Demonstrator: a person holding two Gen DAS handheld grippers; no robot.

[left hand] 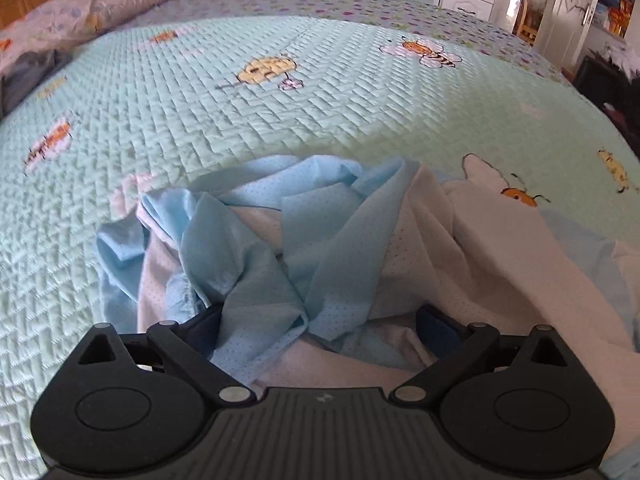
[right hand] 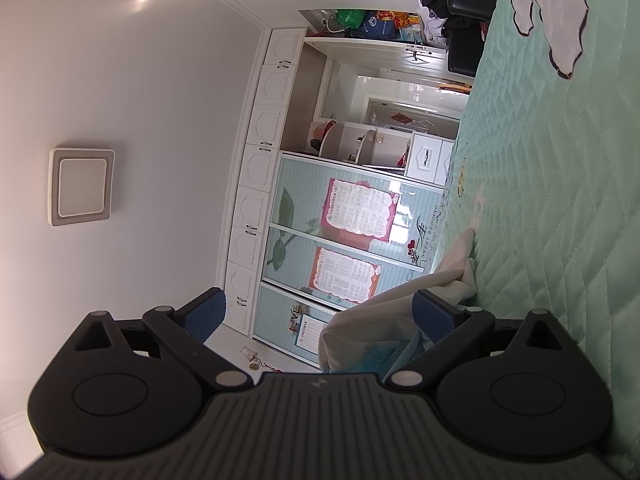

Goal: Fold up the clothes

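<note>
Between the wide-open fingers of the left gripper (left hand: pixel 320 320) lies the shirt (left hand: pixel 288 248), a crumpled heap of blue and white mesh on the quilt (left hand: pixel 280 120), bunched right up against the pads. It looks light, limp and likely to slide, so a hem or seam edge seems the better bite than a loose fold. Turned sideways, the right gripper (right hand: pixel 320 314) is spread too, white cloth draped by its lower finger.

A home bedroom. Ahead of the left tongs spreads a bed under a quilt (left hand: pixel 320 120) printed with bees, a pillow (left hand: pixel 100 4) at its far left. A wardrobe (right hand: pixel 340 240) with sliding doors lines the wall beyond.
</note>
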